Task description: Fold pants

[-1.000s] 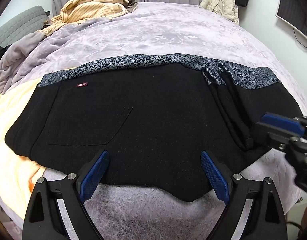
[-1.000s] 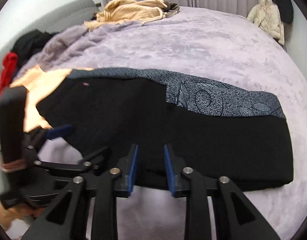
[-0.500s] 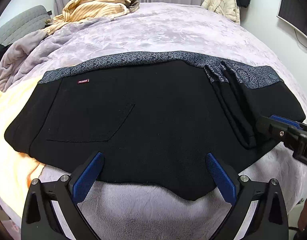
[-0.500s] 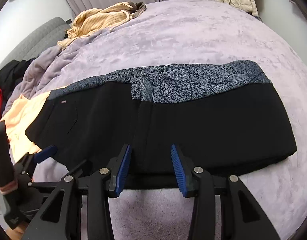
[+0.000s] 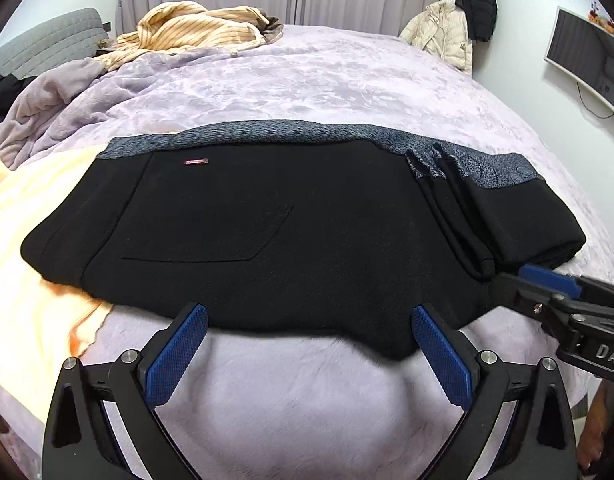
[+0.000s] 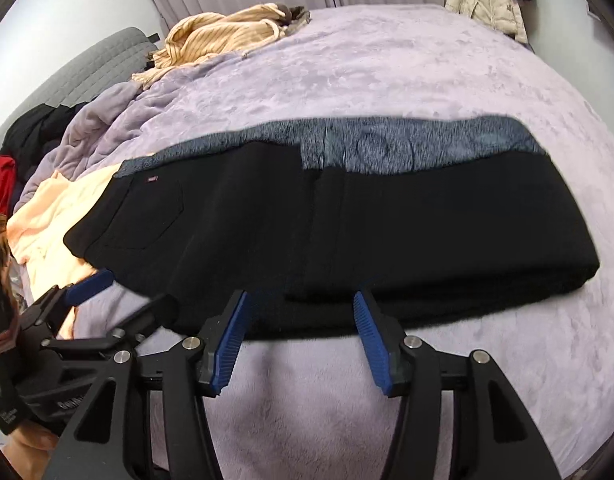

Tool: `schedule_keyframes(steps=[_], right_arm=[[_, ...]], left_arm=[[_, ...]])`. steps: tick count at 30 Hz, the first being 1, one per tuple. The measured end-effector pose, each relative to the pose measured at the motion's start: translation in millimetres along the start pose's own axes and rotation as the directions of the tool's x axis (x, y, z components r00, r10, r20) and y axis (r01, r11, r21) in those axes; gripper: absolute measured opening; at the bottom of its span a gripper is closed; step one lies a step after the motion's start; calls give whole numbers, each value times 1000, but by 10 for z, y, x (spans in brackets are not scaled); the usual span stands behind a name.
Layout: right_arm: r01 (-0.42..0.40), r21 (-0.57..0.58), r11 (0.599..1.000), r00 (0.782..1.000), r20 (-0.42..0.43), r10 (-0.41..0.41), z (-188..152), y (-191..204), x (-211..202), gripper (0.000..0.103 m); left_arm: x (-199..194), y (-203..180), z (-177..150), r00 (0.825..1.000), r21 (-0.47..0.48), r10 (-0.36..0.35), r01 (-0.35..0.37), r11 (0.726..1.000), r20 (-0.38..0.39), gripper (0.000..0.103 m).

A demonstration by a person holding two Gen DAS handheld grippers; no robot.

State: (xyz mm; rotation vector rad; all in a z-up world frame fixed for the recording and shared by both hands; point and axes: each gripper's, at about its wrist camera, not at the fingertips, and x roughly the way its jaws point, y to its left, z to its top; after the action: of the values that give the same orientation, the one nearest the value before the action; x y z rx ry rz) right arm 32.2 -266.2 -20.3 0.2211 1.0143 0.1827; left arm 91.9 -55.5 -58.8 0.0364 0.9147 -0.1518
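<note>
Left wrist: my left gripper (image 5: 309, 354) is released wide; my right gripper (image 6: 301, 346) has just been opening, gripping nothing. Risk: pants (image 5: 287, 232) are thick, so pads may grab only the top layer & the fold slides apart.

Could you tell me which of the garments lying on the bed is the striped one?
The tan striped garment, bunched at the bed's far end; the black pants and peach cloth are plain.
</note>
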Motion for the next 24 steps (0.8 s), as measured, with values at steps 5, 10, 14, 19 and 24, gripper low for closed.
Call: schedule_keyframes(steps=[5,10,14,19,24], right_arm=[[7,2,1000,1000,-2,-7,-82,83,14,59],[-34,-1,999,999,35,34,-85,225,77,67],[-24,21,999,999,48,22,-180,253,255,71],[-52,8,999,995,85,51,-254,215,270,73],[-68,27,997,994,87,66,-260,185,296,73]], left_arm=[[-159,423,34,998,-104,-47,50,993,29,102],[-206,861,37,998,-215,-55,63,975,43,102],[-170,1162,-49,995,-294,-91,98,951,38,102],[-122,1541,-35,978,-400,-192,211,892,88,102],[103,1712,26,957,-469,-271,287,836,102,102]])
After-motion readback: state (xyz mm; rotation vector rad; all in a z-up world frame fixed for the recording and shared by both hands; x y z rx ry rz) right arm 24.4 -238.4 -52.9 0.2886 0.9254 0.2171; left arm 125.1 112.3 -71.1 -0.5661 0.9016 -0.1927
